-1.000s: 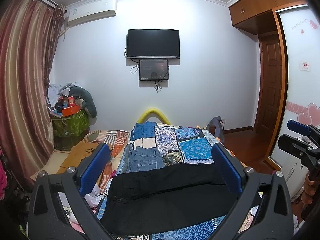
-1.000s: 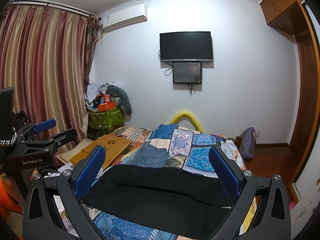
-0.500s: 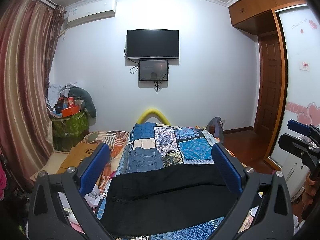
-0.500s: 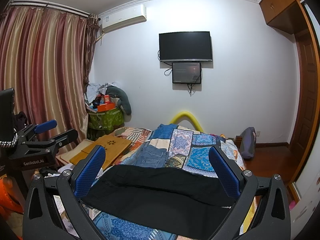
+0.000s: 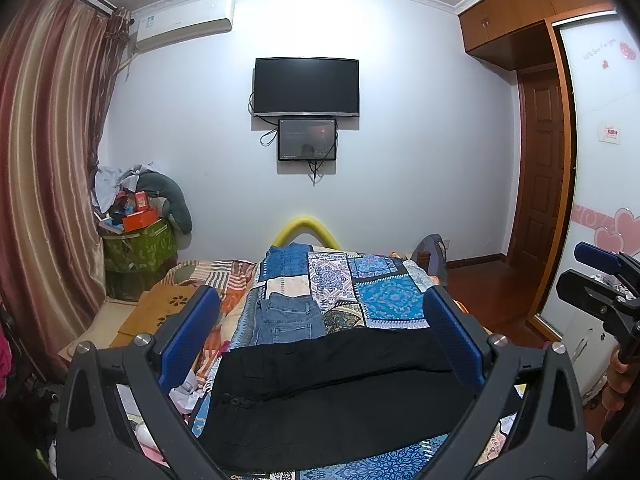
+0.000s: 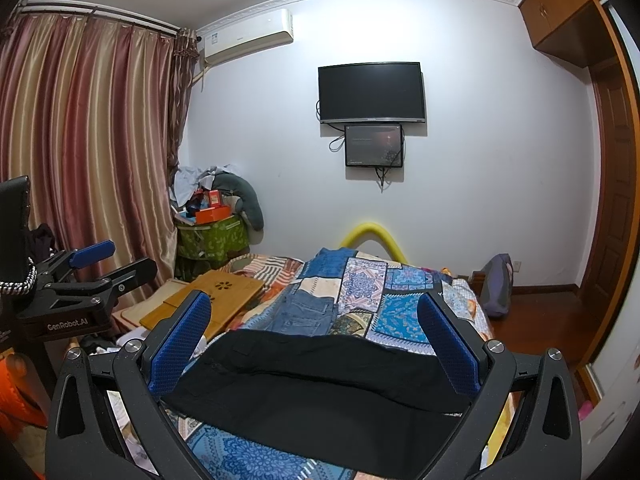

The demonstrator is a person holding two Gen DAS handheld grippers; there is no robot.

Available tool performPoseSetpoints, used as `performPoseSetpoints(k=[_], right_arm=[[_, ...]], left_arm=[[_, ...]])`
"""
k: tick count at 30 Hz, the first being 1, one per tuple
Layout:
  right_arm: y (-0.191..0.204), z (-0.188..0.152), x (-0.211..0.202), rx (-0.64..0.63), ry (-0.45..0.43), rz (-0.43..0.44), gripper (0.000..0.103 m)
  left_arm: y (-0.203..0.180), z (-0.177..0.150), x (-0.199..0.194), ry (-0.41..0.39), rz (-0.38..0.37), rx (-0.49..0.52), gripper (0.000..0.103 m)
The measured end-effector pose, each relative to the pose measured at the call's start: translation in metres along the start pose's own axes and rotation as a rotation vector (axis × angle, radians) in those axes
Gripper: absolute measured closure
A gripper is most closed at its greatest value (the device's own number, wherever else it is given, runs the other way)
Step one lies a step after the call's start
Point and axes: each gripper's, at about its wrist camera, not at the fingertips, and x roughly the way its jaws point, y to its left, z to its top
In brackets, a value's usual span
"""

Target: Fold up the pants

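Lying flat below both claws, black pants [image 5: 332, 392] span each wide-spread claw [image 5: 320, 336]; neither grips.

Black pants [image 5: 332, 392] are laid flat across the near end of the bed, lengthwise left to right. The waistband end with 2 dark buttons is seen at the left in the left wrist view. A long crease is seen where 1 leg is lapped over the other. In the right wrist view the pants [image 6: 320, 392] are seen spread flat, far edge slightly wrinkled.
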Motion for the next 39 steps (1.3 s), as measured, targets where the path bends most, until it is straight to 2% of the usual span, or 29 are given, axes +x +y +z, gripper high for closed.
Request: performPoseSetpoints(k=[11,18,25,28,35,39], right_arm=[[0.001,-0.004,0.008,0.010,0.018,0.001,0.000],[-0.006,-0.011,0.031,0.003,0.064,-0.009,0.000],[-0.035,-0.029,0.090,0.024,0.195,-0.035,0.000],[-0.049,-0.040,0.118,0.025,0.252,-0.048,0.000],[-0.078,-0.062,0.171,0.013,0.331,-0.072,0.000],[-0.098,-0.074,0.209,0.025,0.383,-0.076,0.000]], left_arm=[[0.004,-0.001,0.012,0.018,0.004,-0.007,0.000],[0.017,-0.006,0.046,0.062,0.036,0.007,0.000],[0.057,-0.019,0.126,0.162,0.133,0.022,0.000],[0.082,-0.029,0.170,0.235,0.147,0.006,0.000],[0.136,-0.065,0.271,0.376,0.216,0.001,0.000],[0.162,-0.097,0.329,0.460,0.258,0.030,0.000]])
